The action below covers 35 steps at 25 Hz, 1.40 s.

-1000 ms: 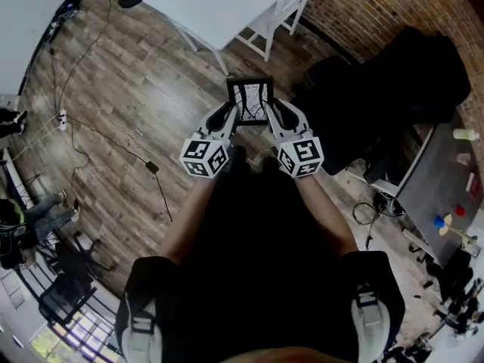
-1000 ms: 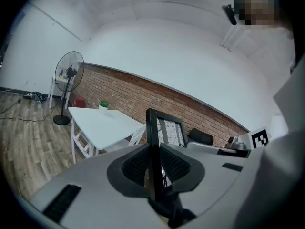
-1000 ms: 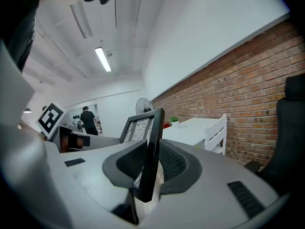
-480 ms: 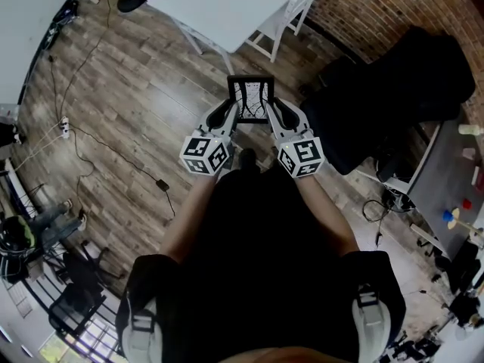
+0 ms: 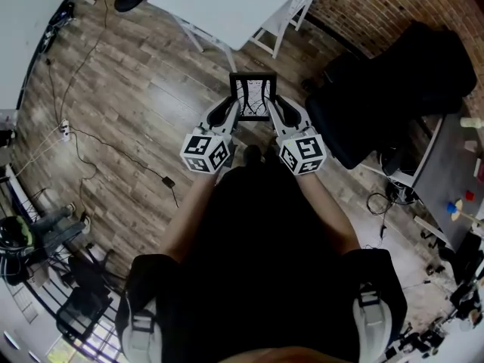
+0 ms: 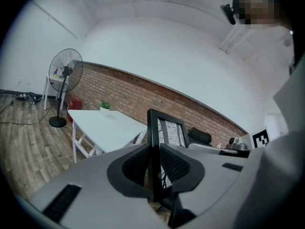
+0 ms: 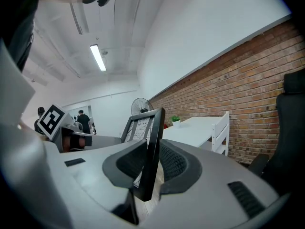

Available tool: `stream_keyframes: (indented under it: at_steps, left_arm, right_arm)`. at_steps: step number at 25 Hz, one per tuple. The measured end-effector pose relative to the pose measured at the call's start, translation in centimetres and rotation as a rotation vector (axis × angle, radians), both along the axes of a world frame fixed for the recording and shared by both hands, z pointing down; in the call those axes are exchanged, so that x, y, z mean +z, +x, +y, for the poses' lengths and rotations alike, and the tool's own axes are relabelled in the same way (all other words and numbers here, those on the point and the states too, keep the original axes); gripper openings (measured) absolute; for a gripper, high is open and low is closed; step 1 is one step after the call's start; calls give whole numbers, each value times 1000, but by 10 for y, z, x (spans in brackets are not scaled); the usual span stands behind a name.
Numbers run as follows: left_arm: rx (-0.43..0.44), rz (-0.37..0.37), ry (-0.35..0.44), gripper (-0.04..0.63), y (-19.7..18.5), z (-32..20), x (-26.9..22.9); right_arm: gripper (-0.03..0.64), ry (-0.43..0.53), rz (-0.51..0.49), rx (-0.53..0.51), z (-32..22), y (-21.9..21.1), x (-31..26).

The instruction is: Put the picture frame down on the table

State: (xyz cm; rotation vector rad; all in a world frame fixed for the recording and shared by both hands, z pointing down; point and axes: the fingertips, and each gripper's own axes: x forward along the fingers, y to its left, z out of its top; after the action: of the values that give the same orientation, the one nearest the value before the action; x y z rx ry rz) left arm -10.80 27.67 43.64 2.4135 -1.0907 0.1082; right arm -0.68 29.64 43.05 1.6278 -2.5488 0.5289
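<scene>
A black picture frame [image 5: 252, 97] with a black-and-white print hangs in the air above the wooden floor, held between both grippers. My left gripper [image 5: 235, 115] is shut on the frame's left edge [image 6: 153, 156]. My right gripper [image 5: 270, 115] is shut on its right edge [image 7: 153, 151]. The white table [image 5: 227, 2] lies ahead of the frame, at the top of the head view; it also shows in the left gripper view as the white table [image 6: 102, 123] and in the right gripper view as the white table [image 7: 195, 128].
A white chair [image 5: 283, 17] stands at the table's right side. A black armchair [image 5: 393, 89] sits to the right. Cables [image 5: 113, 153] run over the wooden floor on the left. A standing fan [image 6: 64, 82] and a small potted plant [image 6: 105, 106] are by the brick wall.
Both grippers and the frame have moved slightly forward toward the white table. The grip on the frame is unchanged.
</scene>
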Motion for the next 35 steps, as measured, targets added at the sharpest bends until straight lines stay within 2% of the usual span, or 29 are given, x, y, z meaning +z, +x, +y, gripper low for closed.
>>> stream_keyframes:
  at_steps: [9,23,35]
  left_arm:
    - [-4,2,-1,84,-1,-12,0]
    - [-19,-5,-34,84,6,-57,9]
    - [-62,0,-63,83,17,-118,17]
  right_arm:
    - [75,18,-7,6,-15,0,-2]
    - [75,-16,-25,-3,-60,7,8]
    - [75,-47,-39,-35,-125,18,18]
